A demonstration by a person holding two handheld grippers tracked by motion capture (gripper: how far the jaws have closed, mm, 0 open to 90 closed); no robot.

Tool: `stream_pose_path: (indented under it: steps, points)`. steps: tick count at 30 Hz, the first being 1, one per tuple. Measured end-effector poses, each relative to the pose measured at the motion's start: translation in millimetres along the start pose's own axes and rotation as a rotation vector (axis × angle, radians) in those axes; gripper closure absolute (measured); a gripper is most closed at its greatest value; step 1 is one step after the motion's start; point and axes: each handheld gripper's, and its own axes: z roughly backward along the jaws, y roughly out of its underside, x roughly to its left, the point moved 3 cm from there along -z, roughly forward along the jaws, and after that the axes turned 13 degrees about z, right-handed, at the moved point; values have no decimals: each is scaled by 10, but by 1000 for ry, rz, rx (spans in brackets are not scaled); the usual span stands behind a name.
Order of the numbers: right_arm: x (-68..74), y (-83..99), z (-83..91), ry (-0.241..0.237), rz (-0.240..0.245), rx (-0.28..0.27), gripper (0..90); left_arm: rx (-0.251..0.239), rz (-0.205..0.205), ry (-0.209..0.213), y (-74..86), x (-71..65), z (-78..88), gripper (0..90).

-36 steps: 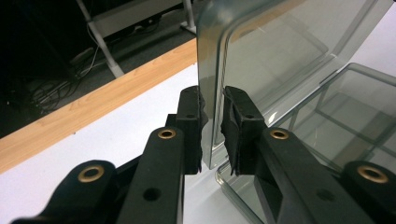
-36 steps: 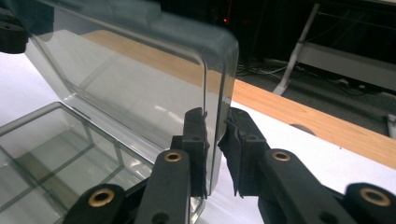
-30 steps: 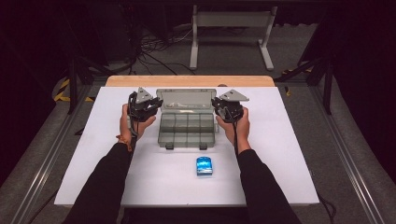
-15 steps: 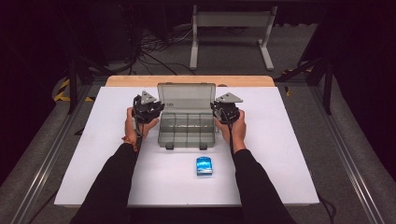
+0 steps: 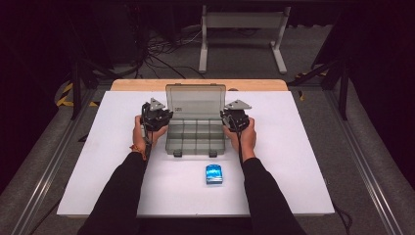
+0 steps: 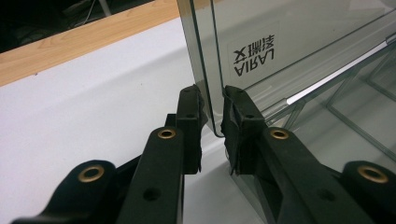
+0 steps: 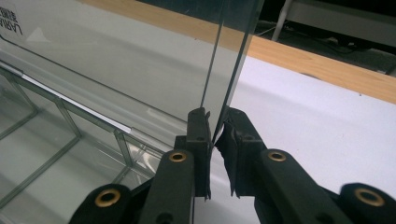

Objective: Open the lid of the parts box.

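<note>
While the white rectangular table top [image 5: 293, 161] carries everything, the clear grey plastic compartment box [image 5: 195, 138] serves as landmark and sits near the table's far edge, midway across; its hinged transparent lid [image 5: 195, 101] stands upright along the box's far side, bearing a printed label [image 6: 254, 58] near its left corner; the person's black-sleeved forearms reach in from the near side and flank the box; the left gripper [image 5: 161, 117] is just beside the box's left end, its black fingers [image 6: 189, 109] pinching the lid's left edge, one pad on each face; the right gripper [image 5: 229, 116] is just beside the box's right end, its fingers [image 7: 198, 128] closed narrowly on the lid's right edge; a small blue packet [image 5: 214, 174] lies flat on the table, near the box's front and apart from it.
</note>
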Motion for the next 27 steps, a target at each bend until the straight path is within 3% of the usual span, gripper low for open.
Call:
stream_pose_path:
  steps: [27]
  points:
    - [9,-57,27,4,50,52,744,7,-57,-35,-63,-24,58,734]
